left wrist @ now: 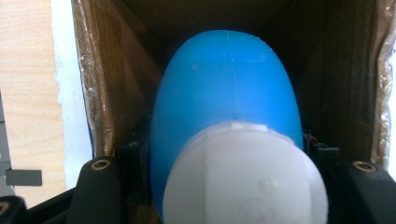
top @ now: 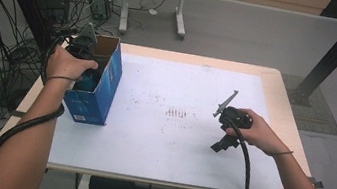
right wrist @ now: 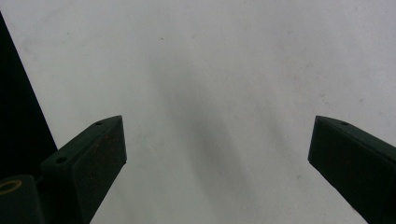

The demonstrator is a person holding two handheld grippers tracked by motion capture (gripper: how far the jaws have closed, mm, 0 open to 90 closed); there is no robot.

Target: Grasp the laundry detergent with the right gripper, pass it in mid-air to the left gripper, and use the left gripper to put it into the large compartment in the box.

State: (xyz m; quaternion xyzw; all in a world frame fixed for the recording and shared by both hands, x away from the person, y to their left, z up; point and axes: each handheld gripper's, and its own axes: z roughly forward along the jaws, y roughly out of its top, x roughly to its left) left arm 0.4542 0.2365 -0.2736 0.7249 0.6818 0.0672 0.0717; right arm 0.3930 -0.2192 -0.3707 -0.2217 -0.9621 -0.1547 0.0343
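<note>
The left gripper (top: 83, 54) is clamped on the blue bottle (left wrist: 227, 98), white cap (left wrist: 245, 175) toward the hand, its long axis running straight down into the open blue box (top: 107, 83); the right gripper (top: 224, 133) rests well right of that box, jaws wide and empty

the high view looks forward and down from above the person's side over the whole worktop (top: 172, 125), the left gripper view sits very close, facing into the cardboard box (left wrist: 116, 70) seen at the worktop's left, and the right gripper view faces the worktop's white sheet closely
</note>
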